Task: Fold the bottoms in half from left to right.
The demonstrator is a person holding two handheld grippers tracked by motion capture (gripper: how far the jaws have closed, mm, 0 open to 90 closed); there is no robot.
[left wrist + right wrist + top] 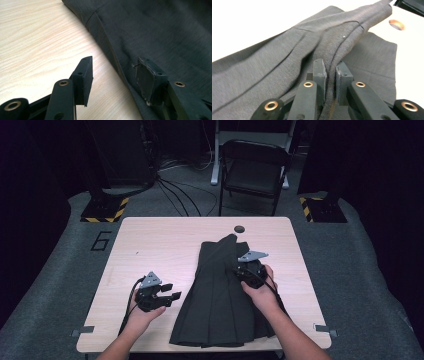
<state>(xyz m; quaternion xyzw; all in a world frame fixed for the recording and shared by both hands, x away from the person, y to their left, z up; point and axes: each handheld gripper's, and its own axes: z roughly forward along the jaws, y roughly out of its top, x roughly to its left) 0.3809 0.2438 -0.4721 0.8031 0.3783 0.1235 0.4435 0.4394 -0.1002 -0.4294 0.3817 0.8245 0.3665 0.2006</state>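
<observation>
one hand-held gripper (329,75) pinches the garment (220,295) fold, table (150,240) seemingly bare leftward.

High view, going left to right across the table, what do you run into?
Bare table edge → left gripper, fingers open over the wood → dark garment → right gripper, shut on a fold of the garment → bare wood at the right side.

Dark room, grey carpet (50,270), folding chair (254,170), wooden table (150,245)
</observation>
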